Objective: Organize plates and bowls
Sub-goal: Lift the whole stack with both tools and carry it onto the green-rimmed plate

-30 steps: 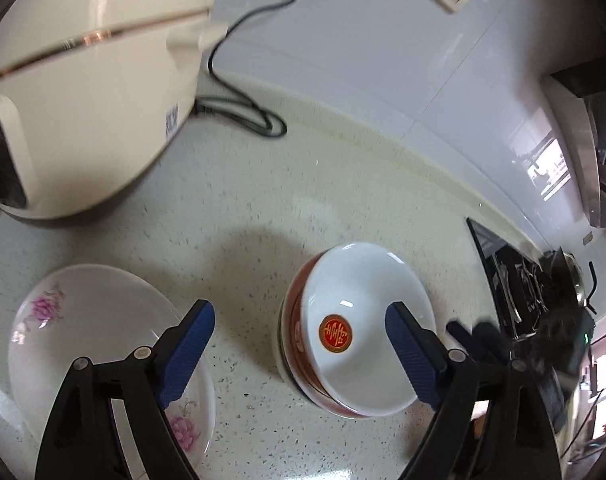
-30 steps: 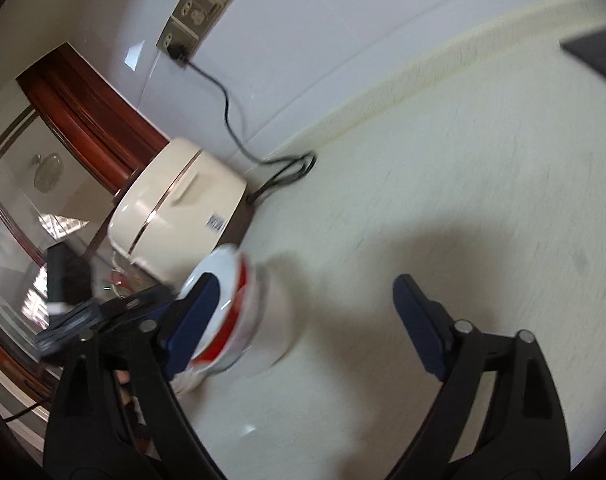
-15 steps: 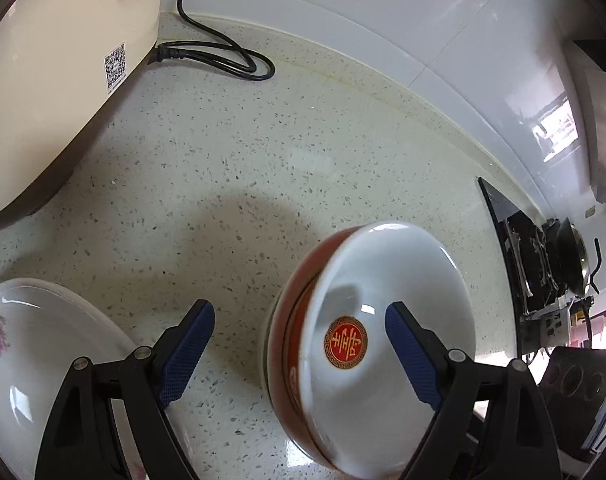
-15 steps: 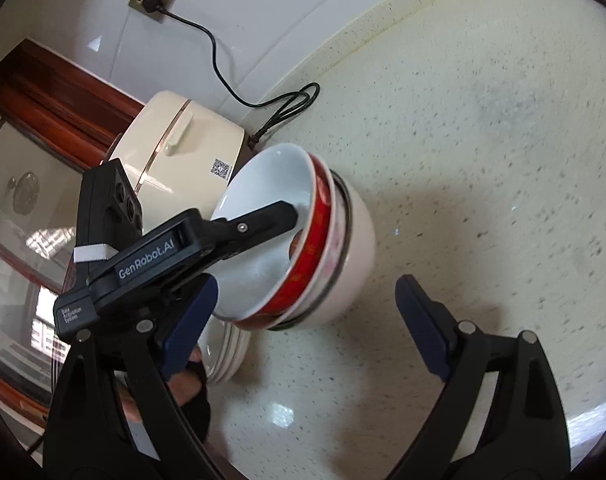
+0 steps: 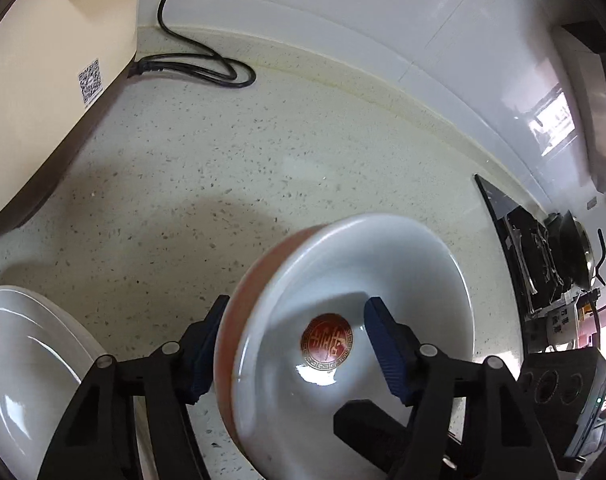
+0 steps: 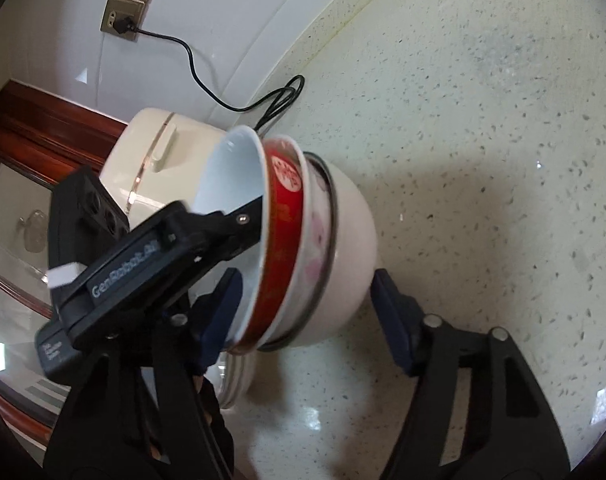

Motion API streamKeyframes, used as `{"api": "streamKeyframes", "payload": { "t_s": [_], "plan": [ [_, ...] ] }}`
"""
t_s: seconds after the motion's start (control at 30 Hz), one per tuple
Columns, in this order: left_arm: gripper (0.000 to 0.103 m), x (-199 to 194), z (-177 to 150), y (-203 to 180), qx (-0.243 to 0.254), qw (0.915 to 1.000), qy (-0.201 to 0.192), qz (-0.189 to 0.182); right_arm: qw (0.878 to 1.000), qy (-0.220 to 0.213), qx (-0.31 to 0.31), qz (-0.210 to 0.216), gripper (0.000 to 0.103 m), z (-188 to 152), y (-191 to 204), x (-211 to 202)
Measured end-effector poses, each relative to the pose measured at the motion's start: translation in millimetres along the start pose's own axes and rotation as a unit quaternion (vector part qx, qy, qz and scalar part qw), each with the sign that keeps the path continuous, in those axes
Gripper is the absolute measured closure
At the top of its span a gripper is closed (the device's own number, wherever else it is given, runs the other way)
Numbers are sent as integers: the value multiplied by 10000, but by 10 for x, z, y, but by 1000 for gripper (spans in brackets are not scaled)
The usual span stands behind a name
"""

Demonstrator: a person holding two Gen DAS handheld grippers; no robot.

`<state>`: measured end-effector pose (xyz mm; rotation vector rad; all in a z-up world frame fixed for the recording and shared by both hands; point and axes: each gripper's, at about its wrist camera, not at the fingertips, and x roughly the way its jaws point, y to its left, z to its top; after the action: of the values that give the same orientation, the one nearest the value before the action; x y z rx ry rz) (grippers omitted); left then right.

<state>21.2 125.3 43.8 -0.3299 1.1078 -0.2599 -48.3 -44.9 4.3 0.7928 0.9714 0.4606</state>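
A stack of nested bowls stands on the speckled counter. Its top bowl is white inside with a red emblem. The side view shows that top bowl, a red bowl under it and a white bottom bowl. My left gripper straddles the stack's left wall, one finger outside, one inside, jaws closing. My right gripper straddles the opposite wall, one finger by the top rim and one by the bottom bowl, also closing. I see no pad clearly pressing.
A white plate with pink flowers lies left of the stack. A cream rice cooker stands behind it, its black cord running to a wall outlet. A black stove is at the right.
Both grippers have come in around the bowl stack from opposite sides and sunk toward it. Their jaws have narrowed. The right one has rolled.
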Motion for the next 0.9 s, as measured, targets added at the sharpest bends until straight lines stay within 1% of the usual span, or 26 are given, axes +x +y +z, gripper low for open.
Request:
{"api": "streamKeyframes", "payload": {
  "t_s": [0.07,0.2,0.27,0.43,0.63,0.9],
  "plan": [
    [38,-17,-22,3,20,10000,-47,-14,10000,-9,9,-38,37,-1,10,-1],
    [43,-84,-99,41,-129,9998,-135,-111,9999,-73,82,-40,42,-8,-45,-49],
    [45,-94,-139,23,-170,9996,-166,-135,9997,-157,161,32,43,-25,-91,-80],
    [46,-119,-213,-3,-152,9995,-248,-132,9996,-221,170,4,43,-60,-111,-130],
    [48,-148,-313,-43,-119,9993,-266,-218,9996,-233,164,5,43,-96,-179,-231],
    [48,-224,-422,-107,-76,9991,-340,-237,9996,-264,39,-92,43,-181,-139,-279]
  ]
}}
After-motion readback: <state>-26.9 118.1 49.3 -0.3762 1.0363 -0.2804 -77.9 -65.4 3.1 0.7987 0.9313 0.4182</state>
